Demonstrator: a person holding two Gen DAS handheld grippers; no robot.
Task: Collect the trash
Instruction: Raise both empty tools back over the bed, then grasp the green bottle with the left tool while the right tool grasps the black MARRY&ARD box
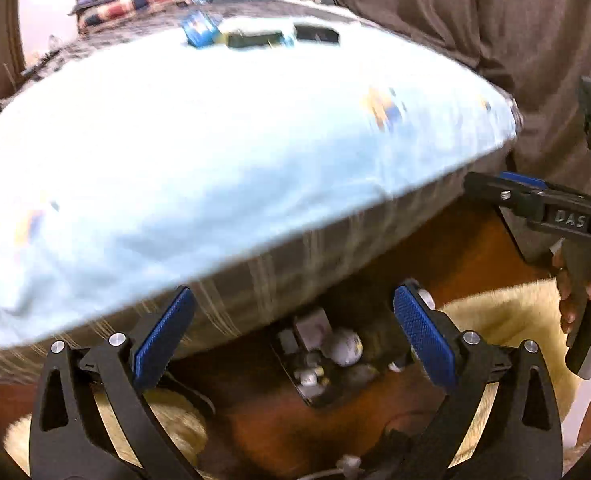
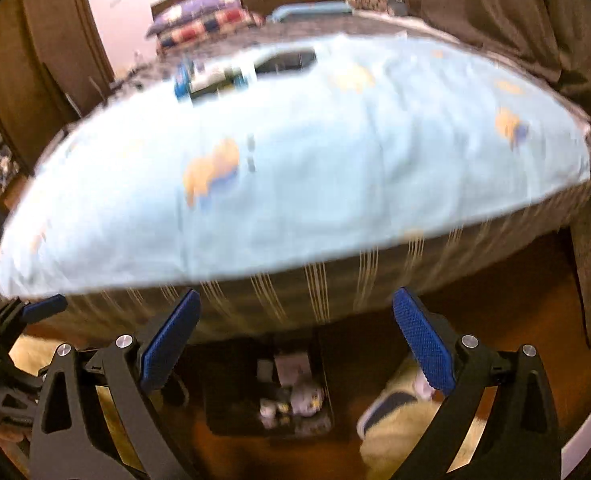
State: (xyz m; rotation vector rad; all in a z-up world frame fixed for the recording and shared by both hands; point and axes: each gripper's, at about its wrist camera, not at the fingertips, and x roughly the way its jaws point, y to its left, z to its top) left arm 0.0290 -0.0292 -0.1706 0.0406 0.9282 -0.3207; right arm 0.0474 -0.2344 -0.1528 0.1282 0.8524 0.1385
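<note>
A dark bin (image 1: 327,392) on the floor beside the bed holds crumpled white trash (image 1: 345,346); it also shows in the right wrist view (image 2: 231,408) with its trash (image 2: 303,400). My left gripper (image 1: 295,320) is open and empty, hanging above the bin. My right gripper (image 2: 295,320) is open and empty, also above the bin; it shows at the right edge of the left wrist view (image 1: 507,192). A blue wrapper (image 1: 199,30) and a flat packet (image 1: 255,38) lie far back on the bed (image 2: 295,168).
The bed has a light blue sheet (image 1: 215,152) and a striped mattress side (image 1: 279,280). Cream fluffy rugs (image 1: 503,320) lie on the brown floor (image 1: 263,420). Pillows (image 2: 207,16) are stacked at the head. A brown curtain (image 1: 495,20) hangs at the right. A wooden wardrobe (image 2: 43,60) stands left.
</note>
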